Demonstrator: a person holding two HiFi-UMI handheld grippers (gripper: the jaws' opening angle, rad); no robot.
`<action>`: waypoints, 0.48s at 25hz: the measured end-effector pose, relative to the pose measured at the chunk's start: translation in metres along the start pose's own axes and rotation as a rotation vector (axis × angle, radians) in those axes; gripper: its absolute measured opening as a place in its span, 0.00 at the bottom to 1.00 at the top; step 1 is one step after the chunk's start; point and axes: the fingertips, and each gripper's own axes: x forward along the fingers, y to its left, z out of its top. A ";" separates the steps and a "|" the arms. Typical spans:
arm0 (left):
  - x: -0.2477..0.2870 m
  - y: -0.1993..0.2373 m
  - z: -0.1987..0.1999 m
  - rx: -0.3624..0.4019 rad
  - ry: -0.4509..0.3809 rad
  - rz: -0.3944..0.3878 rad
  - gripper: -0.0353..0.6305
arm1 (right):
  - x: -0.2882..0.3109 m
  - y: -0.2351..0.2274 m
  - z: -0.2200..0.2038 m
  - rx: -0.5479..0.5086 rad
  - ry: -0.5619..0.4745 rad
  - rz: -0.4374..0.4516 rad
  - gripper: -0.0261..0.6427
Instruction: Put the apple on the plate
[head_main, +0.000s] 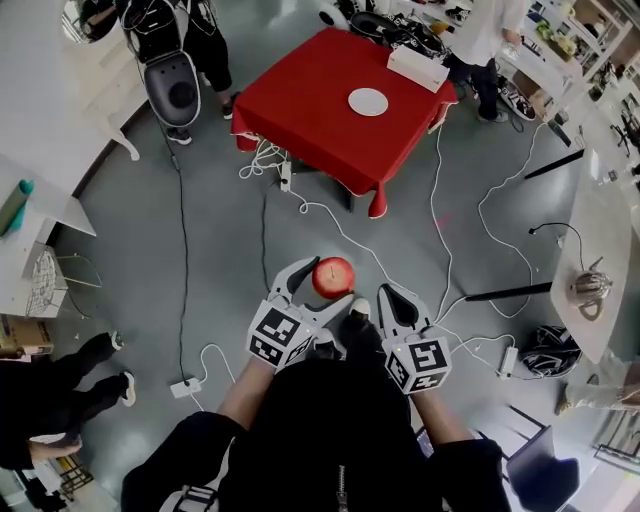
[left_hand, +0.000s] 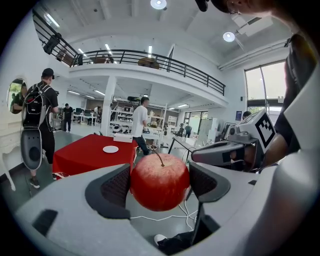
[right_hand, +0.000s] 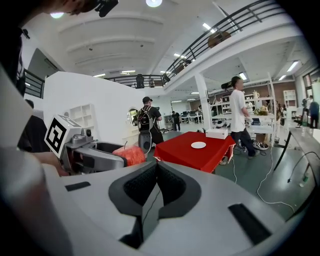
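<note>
My left gripper (head_main: 322, 279) is shut on a red apple (head_main: 333, 277), held in the air over the grey floor. In the left gripper view the apple (left_hand: 160, 181) sits between both dark pads (left_hand: 116, 187), stem up. My right gripper (head_main: 392, 297) hangs beside it with its jaws together and nothing in them; its pads (right_hand: 170, 182) meet in the right gripper view, where the apple (right_hand: 130, 155) shows at the left. A white plate (head_main: 368, 101) lies on a red-clothed table (head_main: 310, 120) some way ahead, also visible as the plate (left_hand: 110, 149) and the plate (right_hand: 198, 145).
A white box (head_main: 417, 67) sits at the table's far corner. Cables (head_main: 440, 230) and a power strip (head_main: 185, 387) run over the floor between me and the table. A person (head_main: 480, 40) stands beyond the table. White counters (head_main: 600, 240) line the right side.
</note>
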 end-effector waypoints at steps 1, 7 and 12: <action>0.004 0.002 0.002 -0.001 0.003 0.002 0.61 | 0.003 -0.004 0.002 0.002 0.001 0.003 0.06; 0.031 0.013 0.015 -0.006 0.016 0.023 0.61 | 0.019 -0.029 0.016 0.006 0.009 0.027 0.06; 0.054 0.025 0.027 -0.006 0.019 0.040 0.61 | 0.033 -0.052 0.026 0.002 0.012 0.045 0.06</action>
